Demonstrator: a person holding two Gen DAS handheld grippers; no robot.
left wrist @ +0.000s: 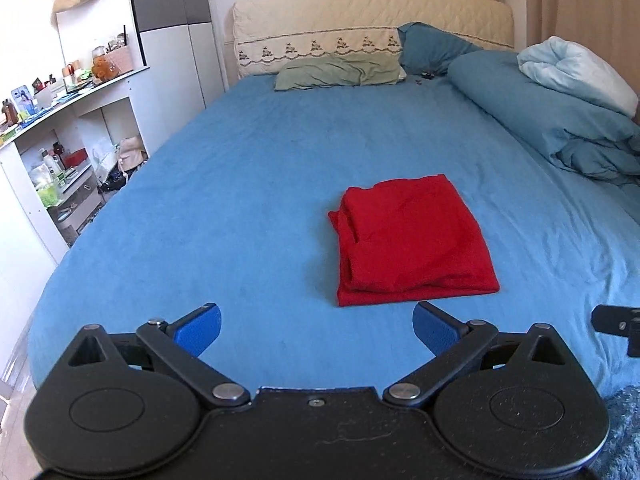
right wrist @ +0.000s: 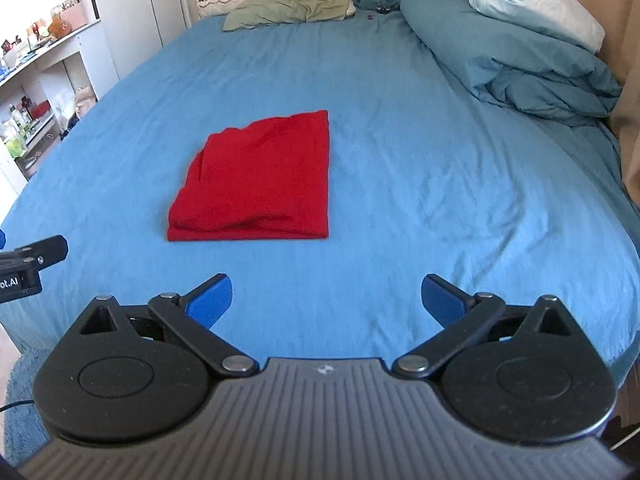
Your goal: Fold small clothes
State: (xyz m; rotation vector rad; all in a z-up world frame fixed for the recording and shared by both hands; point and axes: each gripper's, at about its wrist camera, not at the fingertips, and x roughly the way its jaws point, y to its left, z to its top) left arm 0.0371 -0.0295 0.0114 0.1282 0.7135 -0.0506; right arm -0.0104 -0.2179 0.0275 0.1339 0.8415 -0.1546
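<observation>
A: Where is the red cloth [left wrist: 412, 240]?
B: Folded into a neat square on the blue bed sheet [left wrist: 240, 184], near the foot of the bed, touched by neither tool

A: And the tongs?
B: Left gripper [left wrist: 316, 330] and right gripper [right wrist: 326, 300] both hover short of it, blue fingers [right wrist: 210, 300] spread wide apart, holding nothing

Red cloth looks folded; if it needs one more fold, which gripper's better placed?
Marginal, probably left. Both the left gripper and right gripper are open and empty, but the red cloth lies nearer the left's centreline.
</observation>
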